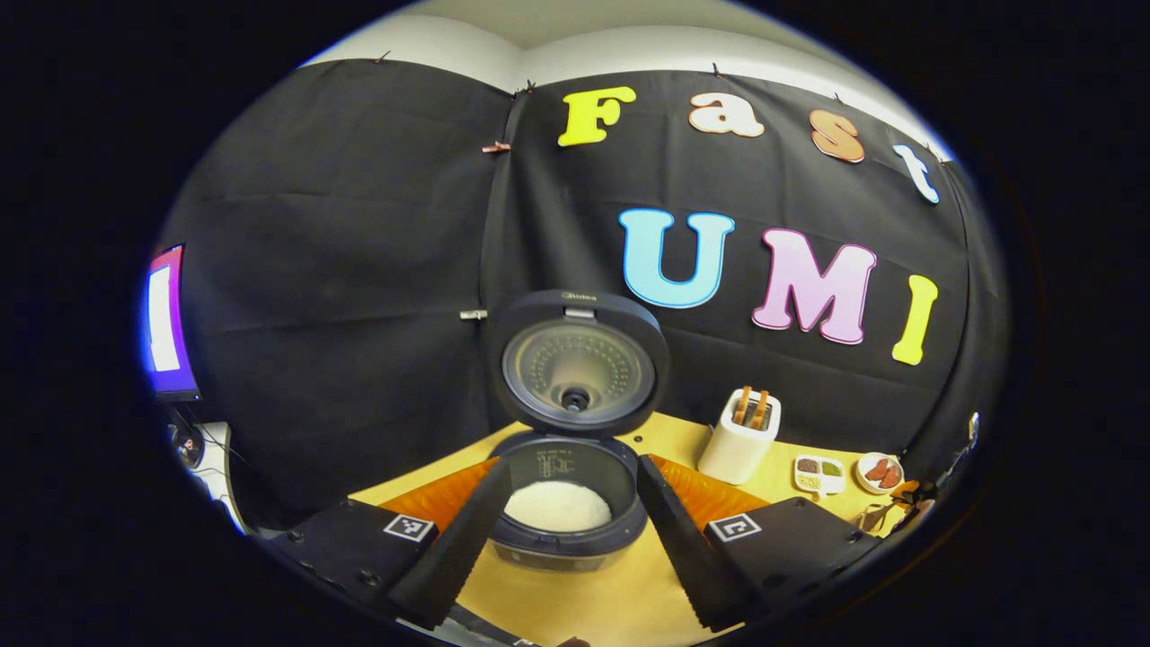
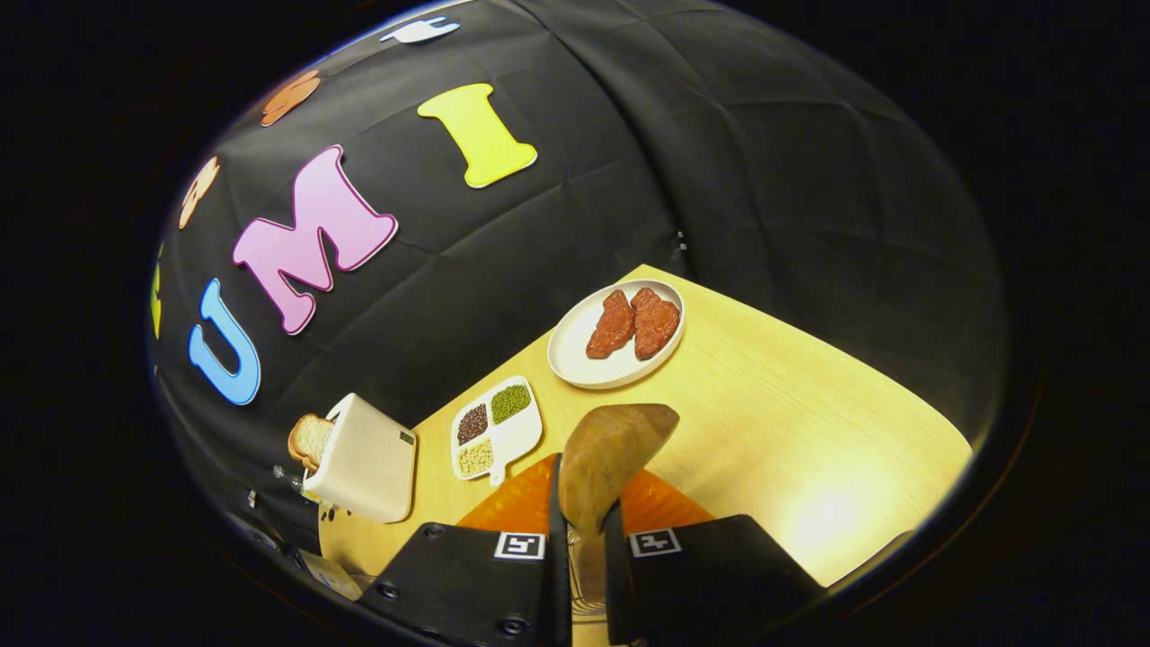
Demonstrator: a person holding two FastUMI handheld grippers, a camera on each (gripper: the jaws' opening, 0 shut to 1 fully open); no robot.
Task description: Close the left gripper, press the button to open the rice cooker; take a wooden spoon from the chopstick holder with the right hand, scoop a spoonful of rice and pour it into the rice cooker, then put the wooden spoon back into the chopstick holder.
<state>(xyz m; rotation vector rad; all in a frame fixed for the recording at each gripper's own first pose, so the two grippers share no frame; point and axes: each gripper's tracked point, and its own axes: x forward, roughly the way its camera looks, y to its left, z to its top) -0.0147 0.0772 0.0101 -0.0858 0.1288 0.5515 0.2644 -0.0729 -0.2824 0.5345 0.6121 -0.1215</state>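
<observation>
Your wooden tabletop (image 2: pixel 764 404), black cloth wall behind: rice cooker (image 1: pixel 575 485), lid up, white rice inside, framed by your spread left gripper (image 1: pixel 566 548). Your right gripper (image 2: pixel 579 575) pinches the wooden spoon (image 2: pixel 611 458). Toward the back edge: toaster (image 2: pixel 364 467), divided dish (image 2: pixel 497 428), plate (image 2: pixel 575 355).

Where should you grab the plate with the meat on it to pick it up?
Pinch the plate by its bare near rim, coming in low from the table's open side. It lies flat, the meat sits toward the back, and the right gripper already holds the wooden spoon.
</observation>
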